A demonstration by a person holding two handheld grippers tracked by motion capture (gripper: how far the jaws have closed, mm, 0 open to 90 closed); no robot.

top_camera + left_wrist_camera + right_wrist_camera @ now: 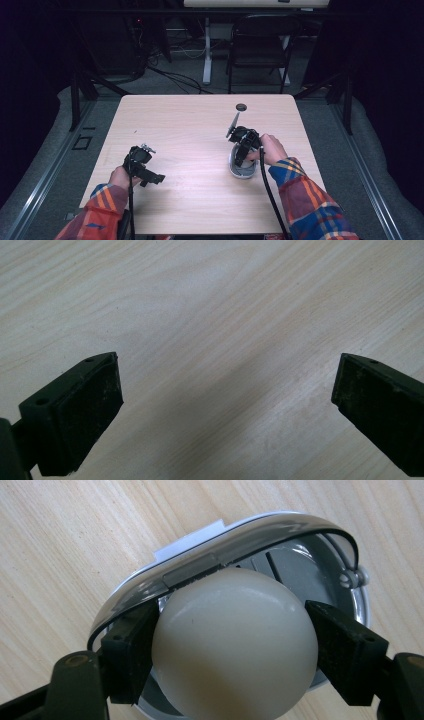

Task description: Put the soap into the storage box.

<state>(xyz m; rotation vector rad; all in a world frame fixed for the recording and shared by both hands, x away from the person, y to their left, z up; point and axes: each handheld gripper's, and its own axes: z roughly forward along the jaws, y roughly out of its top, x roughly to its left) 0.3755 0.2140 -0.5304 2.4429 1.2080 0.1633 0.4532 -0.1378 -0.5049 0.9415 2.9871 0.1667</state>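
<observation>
A pale cream egg (235,640) sits between the two black jaws of my right gripper (232,645), which press on its left and right sides. Under it lies a grey and white oval container (280,535) with a clear rim, and the egg is inside its opening. From above, my right gripper (243,145) points down at this container (240,169) on the right half of the table. My left gripper (142,165) rests low over the left half of the table, its pads (90,410) wide apart over bare wood.
A light wooden table (190,130) has a small dark round hole (241,107) near its far edge. Behind the table stand a black folding chair (257,42) and a white desk leg (207,47), with cables on the floor.
</observation>
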